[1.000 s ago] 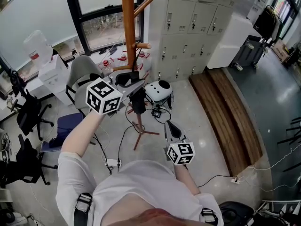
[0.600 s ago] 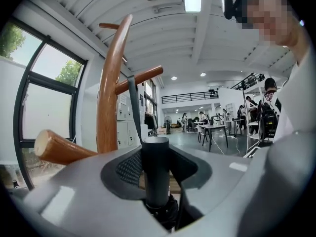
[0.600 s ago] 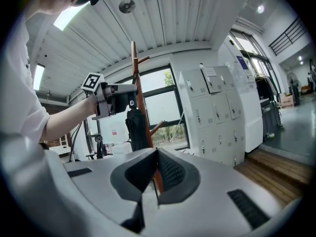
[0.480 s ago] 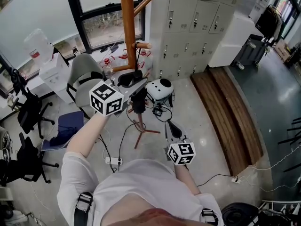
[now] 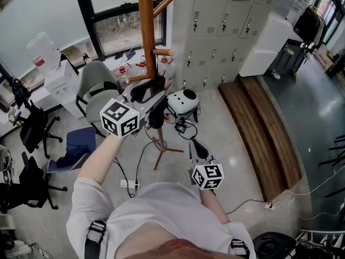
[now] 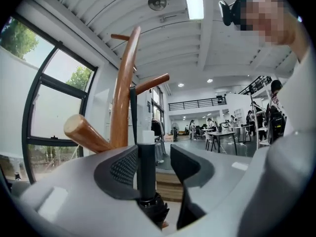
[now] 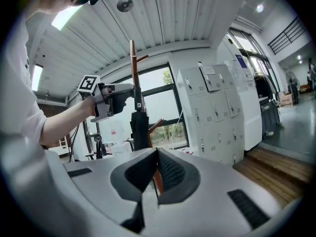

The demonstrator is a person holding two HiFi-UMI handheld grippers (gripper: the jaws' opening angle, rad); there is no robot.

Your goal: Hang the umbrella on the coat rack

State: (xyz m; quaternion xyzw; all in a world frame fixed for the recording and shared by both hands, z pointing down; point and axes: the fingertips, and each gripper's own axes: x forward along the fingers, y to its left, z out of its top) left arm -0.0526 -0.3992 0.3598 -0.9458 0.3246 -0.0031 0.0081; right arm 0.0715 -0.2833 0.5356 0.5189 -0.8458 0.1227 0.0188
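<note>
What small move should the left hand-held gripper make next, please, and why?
Probably draw the left hand-held gripper back off the umbrella handle: its jaws have just been opening, the handle stands unclamped between them, and the strap seems hooked over a peg.

The left gripper [image 5: 146, 93] is level at the coat rack [image 5: 146, 31]; its jaws have just been opening, with the black umbrella [image 5: 157, 116] between them. The right gripper [image 5: 197, 149] is low, well apart.
</note>
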